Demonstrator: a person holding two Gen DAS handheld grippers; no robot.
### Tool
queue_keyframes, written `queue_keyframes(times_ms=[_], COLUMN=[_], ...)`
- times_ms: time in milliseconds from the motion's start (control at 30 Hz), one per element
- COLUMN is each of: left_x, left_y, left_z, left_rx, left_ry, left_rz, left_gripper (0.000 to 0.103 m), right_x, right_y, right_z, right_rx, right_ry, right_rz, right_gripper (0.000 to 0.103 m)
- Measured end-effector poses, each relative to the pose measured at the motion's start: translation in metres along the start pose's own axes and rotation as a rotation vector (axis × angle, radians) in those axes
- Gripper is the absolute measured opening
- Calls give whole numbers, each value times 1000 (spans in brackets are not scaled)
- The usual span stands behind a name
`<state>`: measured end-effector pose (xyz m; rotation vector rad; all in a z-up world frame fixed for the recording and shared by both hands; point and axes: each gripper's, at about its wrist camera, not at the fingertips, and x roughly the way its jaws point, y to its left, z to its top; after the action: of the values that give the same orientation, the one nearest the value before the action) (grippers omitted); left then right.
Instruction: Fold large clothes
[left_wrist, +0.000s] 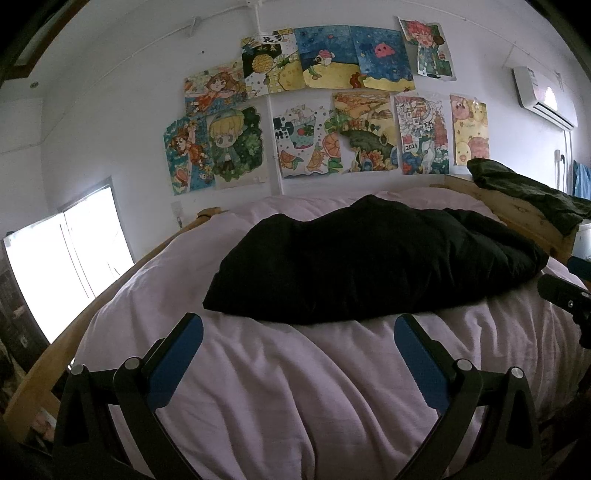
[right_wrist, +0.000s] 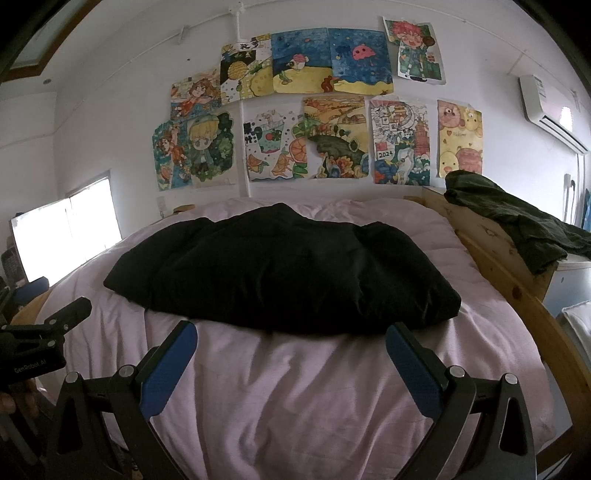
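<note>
A large black garment (left_wrist: 369, 266) lies folded in a thick bundle across the middle of a bed with a pale pink cover (left_wrist: 277, 387). It also shows in the right wrist view (right_wrist: 280, 273). My left gripper (left_wrist: 298, 328) is open and empty, just short of the garment's near edge. My right gripper (right_wrist: 290, 334) is open and empty, also just short of the near edge. The right gripper's body shows at the right edge of the left wrist view (left_wrist: 565, 299). The left gripper's body shows at the left of the right wrist view (right_wrist: 44, 332).
A wooden bed frame (right_wrist: 498, 251) runs along the right side, with a dark green garment (right_wrist: 517, 221) draped over it. Drawings (left_wrist: 314, 110) cover the wall behind the bed. A bright window (left_wrist: 62, 266) is at the left, an air conditioner (right_wrist: 550, 110) at the upper right.
</note>
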<state>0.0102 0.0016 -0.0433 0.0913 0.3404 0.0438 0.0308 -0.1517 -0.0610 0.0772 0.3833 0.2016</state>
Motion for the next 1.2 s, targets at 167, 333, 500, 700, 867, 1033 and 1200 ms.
queue_keyframes(times_ms=[167, 333, 500, 700, 867, 1033, 1200], left_x=[0, 1, 1, 1, 1, 1, 1], left_y=[1, 2, 4, 5, 6, 7, 8], left_z=[0, 0, 1, 1, 1, 1, 1], left_rx=[2, 3, 5, 6, 8, 9, 10], left_ry=[-1, -1, -1, -1, -1, -1, -1], left_rz=[-1, -1, -3, -4, -6, -7, -8], left_gripper=[102, 102, 102, 102, 102, 102, 102], right_x=[0, 0, 0, 0, 0, 0, 0], right_y=[0, -1, -1, -2, -2, -2, -2], right_z=[0, 0, 0, 1, 1, 1, 1], right_rx=[1, 1, 0, 2, 1, 2, 2], right_ry=[1, 1, 1, 1, 2, 2, 2], right_rz=[0, 2, 2, 2, 2, 2, 2], right_gripper=[103, 103, 103, 103, 103, 103, 103])
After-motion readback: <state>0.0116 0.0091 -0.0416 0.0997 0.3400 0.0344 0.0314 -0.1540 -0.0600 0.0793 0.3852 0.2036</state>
